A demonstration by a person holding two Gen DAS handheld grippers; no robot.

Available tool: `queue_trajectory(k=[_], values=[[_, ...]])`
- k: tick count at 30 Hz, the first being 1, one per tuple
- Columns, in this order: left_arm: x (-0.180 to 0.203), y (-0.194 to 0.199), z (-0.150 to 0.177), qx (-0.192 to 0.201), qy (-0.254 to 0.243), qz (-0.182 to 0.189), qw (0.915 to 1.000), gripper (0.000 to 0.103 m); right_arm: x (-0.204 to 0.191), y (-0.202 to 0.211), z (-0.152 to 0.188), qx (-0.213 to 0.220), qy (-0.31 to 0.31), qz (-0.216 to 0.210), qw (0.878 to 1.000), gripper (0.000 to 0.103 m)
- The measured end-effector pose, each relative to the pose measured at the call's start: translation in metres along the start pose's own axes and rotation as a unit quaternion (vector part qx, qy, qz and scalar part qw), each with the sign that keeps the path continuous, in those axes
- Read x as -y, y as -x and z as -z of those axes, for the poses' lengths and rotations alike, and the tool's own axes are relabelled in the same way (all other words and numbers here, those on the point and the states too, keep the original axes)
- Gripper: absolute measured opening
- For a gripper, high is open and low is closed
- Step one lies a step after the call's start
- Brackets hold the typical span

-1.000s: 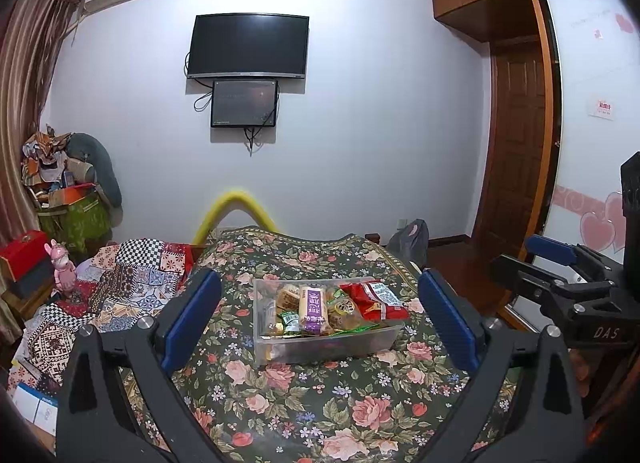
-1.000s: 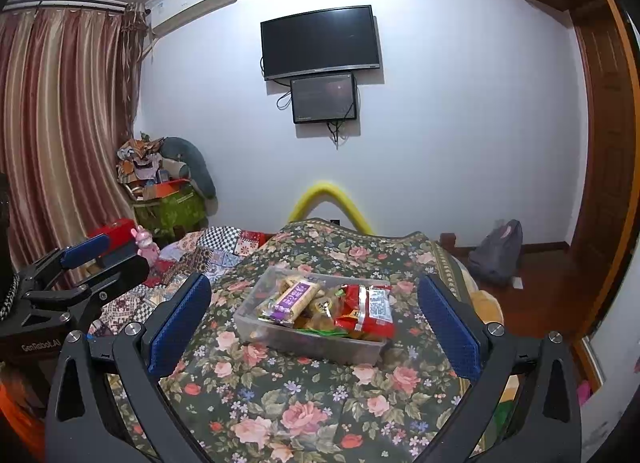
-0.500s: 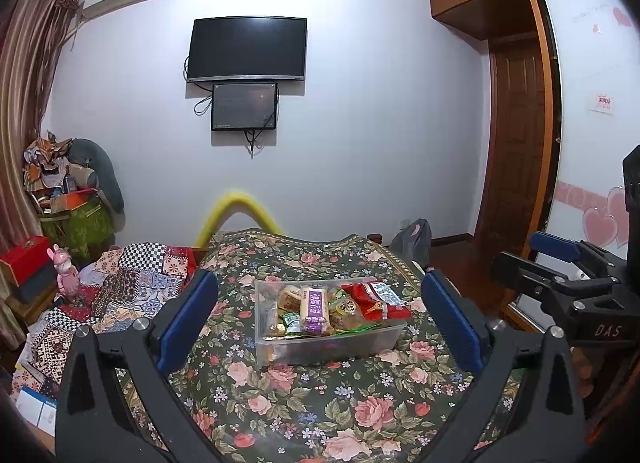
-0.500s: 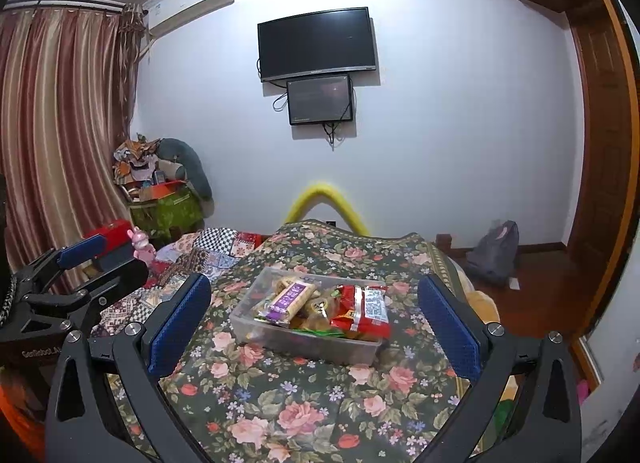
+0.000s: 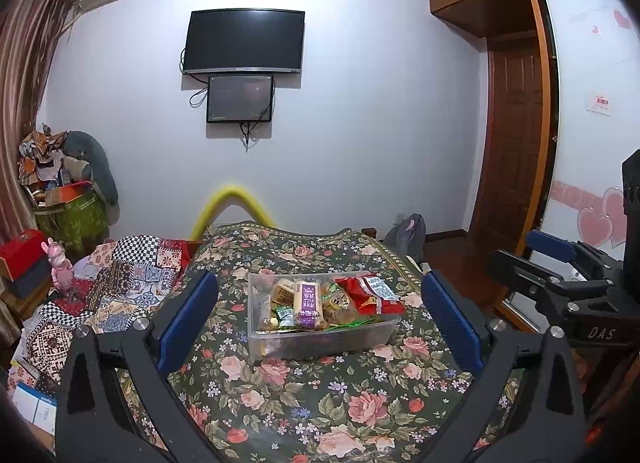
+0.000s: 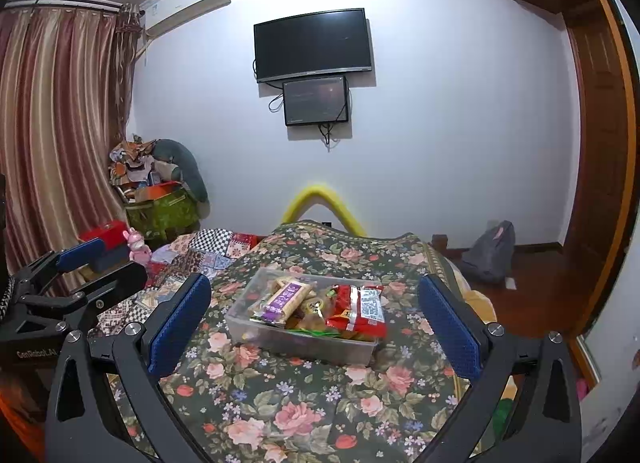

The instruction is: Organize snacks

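A clear plastic box (image 5: pixel 320 337) full of snacks stands on the floral tablecloth (image 5: pixel 304 399). In it lie a purple wrapped bar (image 5: pixel 306 299), a red packet (image 5: pixel 370 295) and several small sweets. The box also shows in the right wrist view (image 6: pixel 296 343), with the purple bar (image 6: pixel 286 299) and red packet (image 6: pixel 358 311). My left gripper (image 5: pixel 318 327) is open and empty, held back from the box. My right gripper (image 6: pixel 314 327) is open and empty, also short of the box. Each gripper shows at the edge of the other's view.
A patchwork cloth (image 5: pixel 120 275) covers a surface left of the table, with a pink toy (image 5: pixel 60 267) and red box (image 5: pixel 20 253). A grey backpack (image 6: pixel 490 251) sits on the floor at right. A yellow arch (image 5: pixel 232 205) stands behind the table.
Both grippers have drifted slightly; the box sits a little lower and nearer in both views. Both stay open and empty.
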State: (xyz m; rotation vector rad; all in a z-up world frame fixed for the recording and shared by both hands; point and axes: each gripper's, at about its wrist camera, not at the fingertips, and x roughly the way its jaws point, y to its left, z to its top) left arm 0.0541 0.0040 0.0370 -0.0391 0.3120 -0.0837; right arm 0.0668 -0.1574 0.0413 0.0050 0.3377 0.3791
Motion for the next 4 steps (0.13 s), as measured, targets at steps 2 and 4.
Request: queue_trajectory(k=[2, 4], values=[[-0.0004, 0.0001, -0.0002, 0.000, 0.000, -0.001, 1.0000, 0.103, 0.0002, -0.0005, 0.0006, -0.001, -0.001, 0.000, 1.000, 0.103], [-0.0009, 0.0000, -0.0003, 0.000, 0.001, 0.000, 1.0000, 0.103, 0.0000, -0.0009, 0.0020, -0.002, -0.002, 0.000, 1.000, 0.103]])
